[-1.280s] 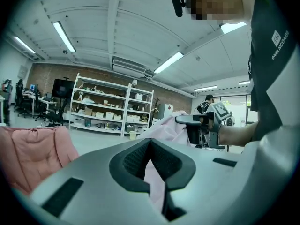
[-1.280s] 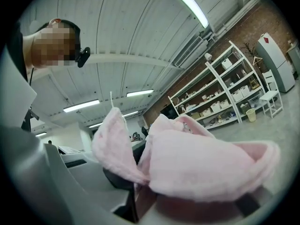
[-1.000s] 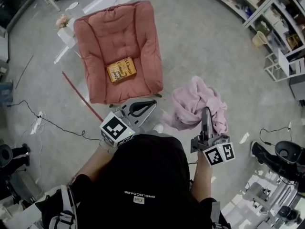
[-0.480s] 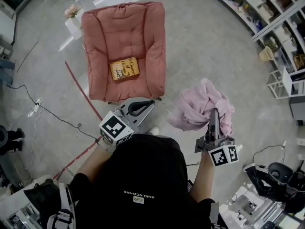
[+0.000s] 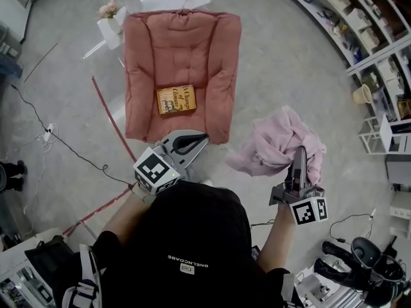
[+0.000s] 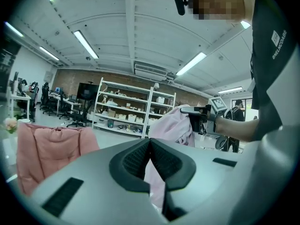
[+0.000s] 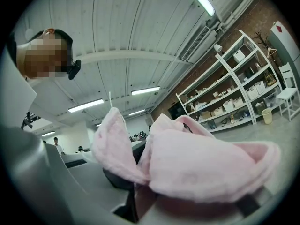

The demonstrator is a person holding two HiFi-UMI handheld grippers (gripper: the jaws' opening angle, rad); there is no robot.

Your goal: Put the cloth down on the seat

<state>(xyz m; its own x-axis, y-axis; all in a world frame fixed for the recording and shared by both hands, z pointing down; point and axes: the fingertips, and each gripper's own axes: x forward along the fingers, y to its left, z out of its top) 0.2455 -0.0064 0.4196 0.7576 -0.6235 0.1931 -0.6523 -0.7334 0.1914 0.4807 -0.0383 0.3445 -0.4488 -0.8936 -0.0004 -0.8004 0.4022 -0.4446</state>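
The right claw (image 5: 300, 153) was closed firmly on the pink cloth (image 5: 273, 140). The cloth hung bunched from its jaws above the grey floor (image 5: 289, 63), to the right of the red cushioned seat (image 5: 183, 50) and not touching it. The left claw (image 5: 202, 138) had its jaws together with nothing between them, near the front edge of the seat. A yellow book (image 5: 176, 99) lay on the seat.

Pale pink cloth (image 5: 282, 140), salmon-red seat (image 5: 183, 50), orange-yellow book (image 5: 176, 99), grey floor (image 5: 289, 56), red line (image 5: 106, 108), black shirt (image 5: 192, 236)
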